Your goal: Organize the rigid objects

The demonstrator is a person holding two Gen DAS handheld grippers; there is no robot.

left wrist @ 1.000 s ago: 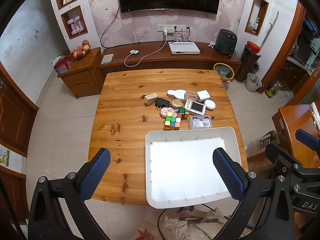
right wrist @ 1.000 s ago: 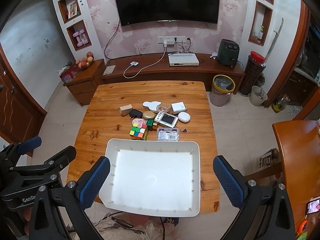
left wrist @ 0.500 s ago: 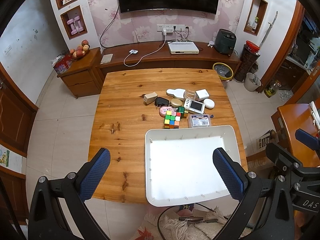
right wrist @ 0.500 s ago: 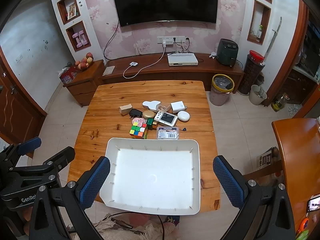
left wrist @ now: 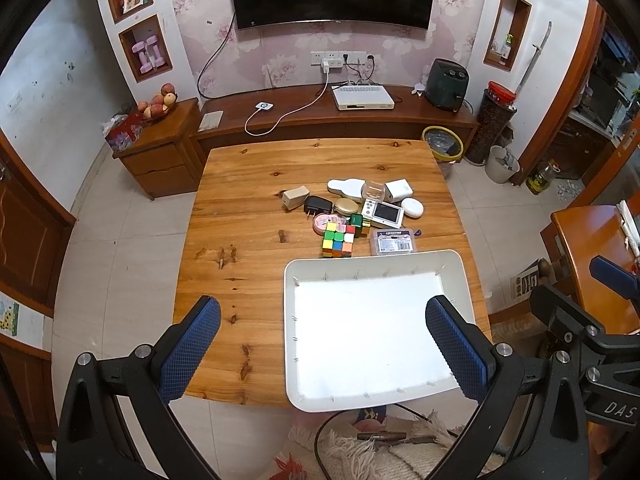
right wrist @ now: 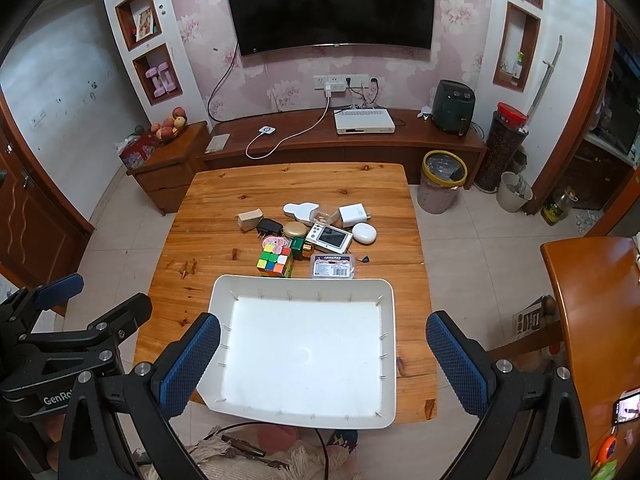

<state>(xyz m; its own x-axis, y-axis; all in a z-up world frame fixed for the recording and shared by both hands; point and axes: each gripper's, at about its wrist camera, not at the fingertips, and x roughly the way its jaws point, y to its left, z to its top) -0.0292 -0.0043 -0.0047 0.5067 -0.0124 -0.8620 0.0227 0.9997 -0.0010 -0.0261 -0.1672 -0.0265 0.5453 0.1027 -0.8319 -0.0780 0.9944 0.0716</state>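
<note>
An empty white tray [left wrist: 292, 320] [right wrist: 218, 320] sits at the near edge of the wooden table [left wrist: 248, 184] [right wrist: 224, 200]. Behind it lies a cluster of small objects: a Rubik's cube [left wrist: 338, 240] [right wrist: 274, 261], a clear plastic case [left wrist: 393, 241] [right wrist: 333, 266], a white screen device [left wrist: 383, 213] [right wrist: 330, 237], a black charger [left wrist: 316, 204] [right wrist: 267, 226], a beige box [left wrist: 295, 197] [right wrist: 250, 218]. My left gripper [left wrist: 322, 350] and right gripper [right wrist: 322, 354] are open and empty, high above the table's near edge.
More items in the cluster: a white adapter [right wrist: 354, 215], a white oval case [right wrist: 364, 233], a gold tin [right wrist: 295, 231]. A bin [right wrist: 442, 186] stands right of the table. A second table [right wrist: 592, 300] is at the right. A rug lies below.
Both views have drawn back and up slightly; the table and tray look a little smaller and farther. Nothing on the table has moved.
</note>
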